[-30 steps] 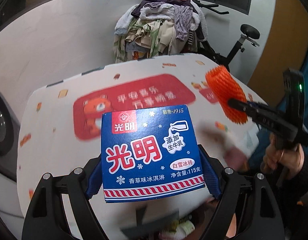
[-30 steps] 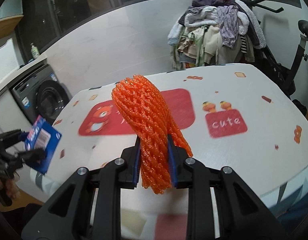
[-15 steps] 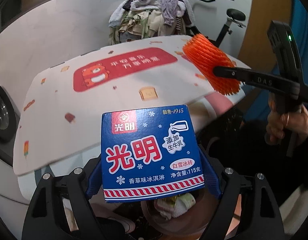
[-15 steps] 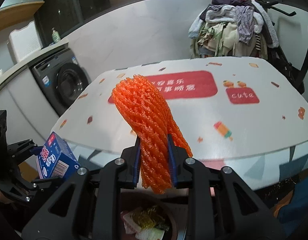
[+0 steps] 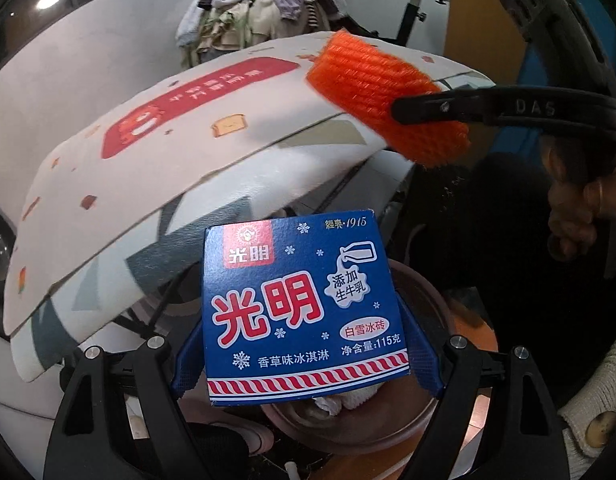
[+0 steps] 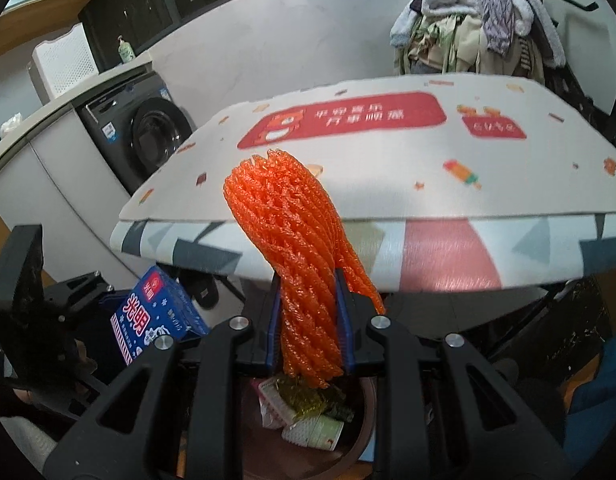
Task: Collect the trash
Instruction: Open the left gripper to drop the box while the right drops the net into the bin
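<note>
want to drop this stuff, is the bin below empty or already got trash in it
Already holding trash: the brown bin under the right gripper contains crumpled wrappers.

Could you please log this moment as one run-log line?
left tongs: shut on blue carton | right tongs: shut on orange foam net | both over trash bin

One blue carton [image 5: 304, 308], one orange foam net [image 6: 296, 256], one brown bin [image 6: 363, 432] with at least three scraps inside, one table [image 6: 387, 184], one washer [image 6: 148, 136], one clothes heap [image 6: 479, 20], two grippers.
</note>
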Action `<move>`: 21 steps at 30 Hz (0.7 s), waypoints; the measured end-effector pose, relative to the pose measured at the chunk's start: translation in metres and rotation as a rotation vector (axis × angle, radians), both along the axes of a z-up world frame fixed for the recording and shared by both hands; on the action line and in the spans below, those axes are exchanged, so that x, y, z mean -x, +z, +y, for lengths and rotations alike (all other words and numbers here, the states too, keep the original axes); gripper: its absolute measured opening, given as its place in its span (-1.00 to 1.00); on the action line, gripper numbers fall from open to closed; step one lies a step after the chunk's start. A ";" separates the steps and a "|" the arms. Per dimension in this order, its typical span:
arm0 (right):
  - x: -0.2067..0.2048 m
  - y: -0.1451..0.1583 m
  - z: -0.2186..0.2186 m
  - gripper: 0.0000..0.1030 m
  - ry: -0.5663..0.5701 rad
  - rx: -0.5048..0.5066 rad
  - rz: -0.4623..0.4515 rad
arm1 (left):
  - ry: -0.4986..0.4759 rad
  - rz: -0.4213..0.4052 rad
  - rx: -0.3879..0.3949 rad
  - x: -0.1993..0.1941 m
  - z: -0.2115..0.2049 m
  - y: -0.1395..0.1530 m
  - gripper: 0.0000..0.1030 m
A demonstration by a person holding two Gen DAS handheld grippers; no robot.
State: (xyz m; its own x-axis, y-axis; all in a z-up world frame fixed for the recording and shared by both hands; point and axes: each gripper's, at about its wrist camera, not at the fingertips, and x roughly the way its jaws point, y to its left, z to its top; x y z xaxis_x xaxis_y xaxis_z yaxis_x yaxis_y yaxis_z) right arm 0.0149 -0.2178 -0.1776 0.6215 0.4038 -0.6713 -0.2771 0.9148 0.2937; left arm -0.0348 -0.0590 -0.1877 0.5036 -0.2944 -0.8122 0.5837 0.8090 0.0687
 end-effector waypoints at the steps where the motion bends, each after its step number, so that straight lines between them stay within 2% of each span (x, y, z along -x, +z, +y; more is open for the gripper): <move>1: -0.001 -0.001 0.001 -0.49 0.003 0.002 -0.001 | -0.011 -0.004 0.013 0.000 -0.001 0.002 0.57; 6: -0.004 -0.006 0.008 -0.49 0.025 0.020 0.000 | -0.002 0.049 0.014 -0.009 0.000 -0.009 0.58; 8: -0.005 -0.007 0.012 -0.49 0.038 0.029 0.003 | 0.015 0.069 0.050 -0.014 0.005 -0.010 0.61; 9: -0.005 -0.008 0.015 -0.49 0.048 0.037 0.004 | 0.019 0.082 0.073 -0.016 0.008 -0.010 0.64; 11: -0.005 -0.009 0.020 -0.49 0.062 0.053 0.005 | 0.034 0.088 0.100 -0.017 0.013 -0.009 0.82; 12: -0.004 -0.009 0.022 -0.49 0.067 0.062 0.004 | 0.041 0.087 0.113 -0.017 0.015 -0.007 0.83; 16: -0.003 -0.011 0.028 -0.49 0.089 0.087 0.005 | 0.086 0.038 0.149 -0.014 0.024 0.003 0.83; 21: -0.005 -0.018 0.035 -0.49 0.123 0.110 0.044 | 0.211 -0.057 0.193 -0.010 0.046 0.020 0.87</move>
